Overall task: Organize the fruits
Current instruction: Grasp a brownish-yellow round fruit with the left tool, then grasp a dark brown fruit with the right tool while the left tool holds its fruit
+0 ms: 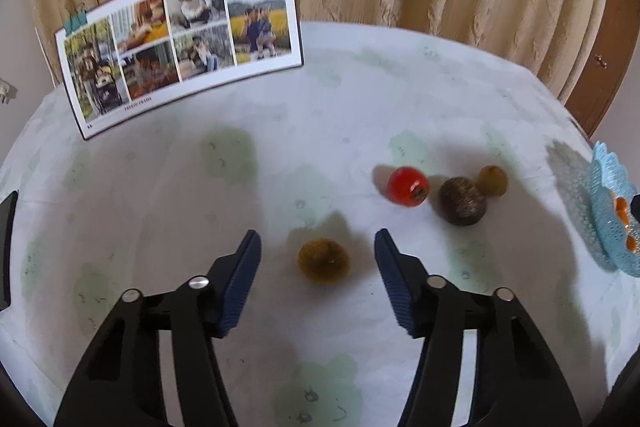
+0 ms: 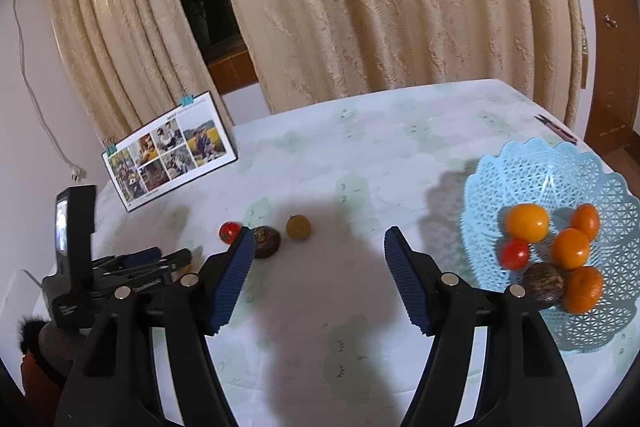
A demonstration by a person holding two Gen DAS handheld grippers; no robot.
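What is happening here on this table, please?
A person is sorting fruit into a blue basket with two hand-held grippers. The left hand-held gripper is open around a brown fruit on the table, not yet gripping it. The right hand-held gripper is open and empty. Three more fruits wait on the cloth; six already lie in the basket.

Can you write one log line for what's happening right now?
left gripper: open around brown fruit, not gripping | right gripper: open, empty | basket: six fruits | table: four fruits
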